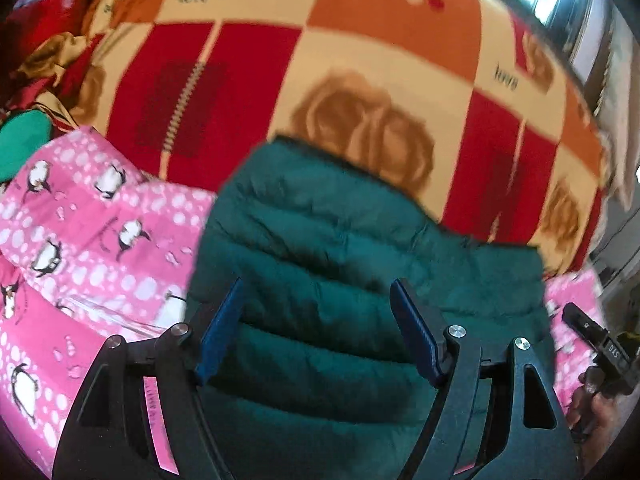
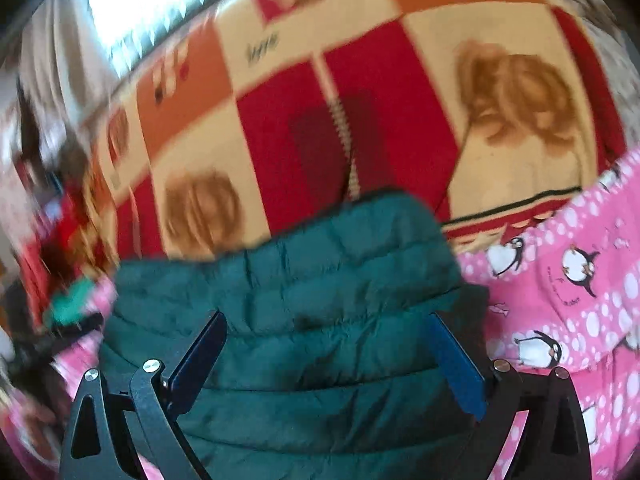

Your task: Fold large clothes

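A dark green quilted jacket (image 1: 360, 264) lay on a pink penguin-print cover (image 1: 80, 232), its far edge reaching onto a red, orange and cream patchwork blanket (image 1: 360, 48) that spread wide and mostly bare beyond it. The left gripper (image 1: 316, 300) hung over the jacket with its blue-padded fingers (image 1: 222, 328) spread apart and nothing between them; the right gripper (image 2: 326, 336) stood likewise parted above the same garment (image 2: 288, 280). In the left wrist view the other tool (image 1: 600, 348) showed at the right edge, past the jacket's side, cut off by the frame. The jacket's near hem was hidden behind both gripper bodies. A heap of mixed clothes (image 1: 44, 40) crowded the blanket's left margin; motion blur made its items hard to tell apart. The pink cover (image 2: 568, 300) flanked the jacket on the right.
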